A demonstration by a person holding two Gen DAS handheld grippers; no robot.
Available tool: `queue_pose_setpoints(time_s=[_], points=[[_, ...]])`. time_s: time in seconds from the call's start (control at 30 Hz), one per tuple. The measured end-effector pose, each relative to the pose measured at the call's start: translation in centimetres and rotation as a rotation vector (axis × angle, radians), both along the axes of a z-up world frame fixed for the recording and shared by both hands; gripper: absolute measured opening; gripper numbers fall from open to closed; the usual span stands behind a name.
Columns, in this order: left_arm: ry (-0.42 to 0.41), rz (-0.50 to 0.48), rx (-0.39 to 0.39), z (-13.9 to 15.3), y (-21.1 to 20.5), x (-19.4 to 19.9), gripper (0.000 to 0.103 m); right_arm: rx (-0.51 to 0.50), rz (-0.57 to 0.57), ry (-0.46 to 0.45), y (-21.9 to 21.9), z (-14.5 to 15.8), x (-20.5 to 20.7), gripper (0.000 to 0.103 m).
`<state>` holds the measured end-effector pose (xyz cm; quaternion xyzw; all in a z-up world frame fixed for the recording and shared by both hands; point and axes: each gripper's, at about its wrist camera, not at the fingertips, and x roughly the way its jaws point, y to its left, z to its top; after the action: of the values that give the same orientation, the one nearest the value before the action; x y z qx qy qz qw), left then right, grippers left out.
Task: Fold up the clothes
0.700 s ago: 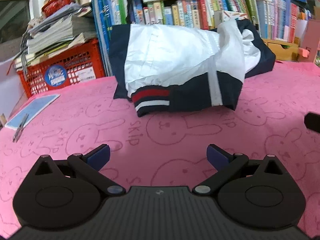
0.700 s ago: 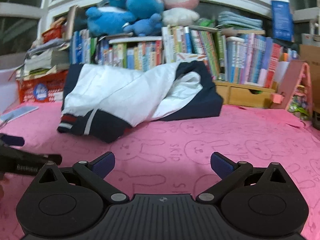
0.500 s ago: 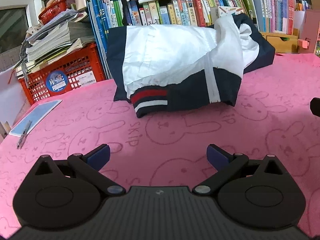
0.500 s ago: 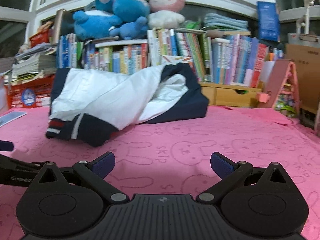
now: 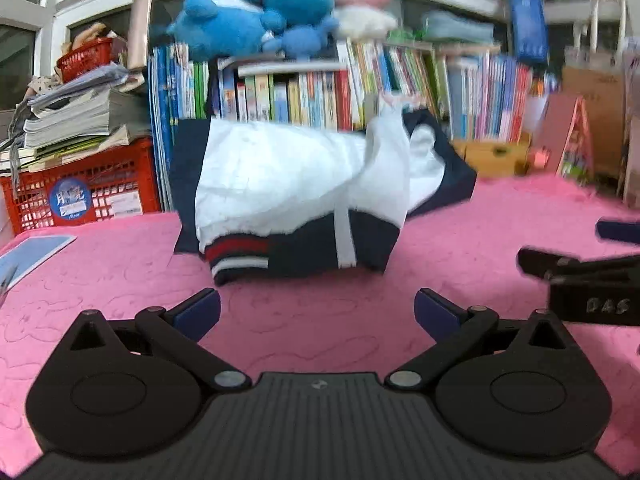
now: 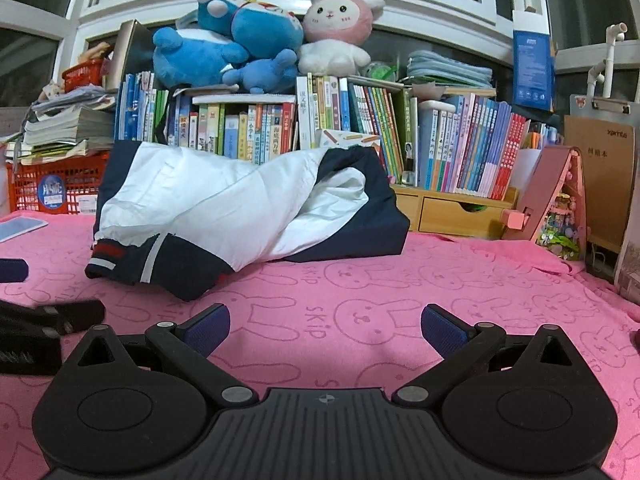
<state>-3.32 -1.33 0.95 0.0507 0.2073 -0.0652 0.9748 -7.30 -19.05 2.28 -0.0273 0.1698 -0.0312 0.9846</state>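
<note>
A white and navy jacket [image 5: 296, 196] with a red-and-white striped cuff lies folded in a bundle on the pink bunny-print cloth [image 5: 320, 320]; the right wrist view shows the jacket [image 6: 224, 208] at centre left. My left gripper [image 5: 316, 312] is open, well short of the jacket, nothing between its blue pads. My right gripper [image 6: 326, 326] is open too, over bare cloth [image 6: 400, 280] and apart from the jacket. In the left wrist view the right gripper's finger [image 5: 576, 268] enters from the right edge. The left gripper's finger [image 6: 52, 314] shows at the left edge of the right wrist view.
Behind the jacket runs a row of books [image 6: 400, 136] with plush toys [image 6: 256, 52] on top. A red crate [image 5: 80, 192] under stacked papers stands at the back left. A wooden drawer box [image 6: 456, 210] and a pink toy house [image 6: 556, 200] stand at the back right. A blue booklet [image 5: 32, 252] lies at left.
Both grippers have pulled back from the jacket and tilted upward, so more of the shelf and plush toys shows. Each gripper's finger now reaches further into the other's view. The jacket has not moved.
</note>
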Motion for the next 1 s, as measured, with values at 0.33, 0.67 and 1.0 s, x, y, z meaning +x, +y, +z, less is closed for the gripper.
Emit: queue_pose_setpoints(time_s=[0.33, 0.67, 1.0], points=[[0.143, 0.129, -0.05, -0.9, 1.9, 2.2, 0.103, -0.032, 0.005, -0.006, 0.2, -0.2, -0.2, 0.103], [0.158, 0.143, -0.05, -1.0, 2.1, 2.3, 0.103, -0.047, 0.003, 0.003, 0.4, -0.4, -0.4, 0.103], [0.162, 0.15, -0.052, -0.9, 1.9, 2.5, 0.103, -0.045, 0.001, 0.003, 0.4, -0.8, -0.4, 0.103]])
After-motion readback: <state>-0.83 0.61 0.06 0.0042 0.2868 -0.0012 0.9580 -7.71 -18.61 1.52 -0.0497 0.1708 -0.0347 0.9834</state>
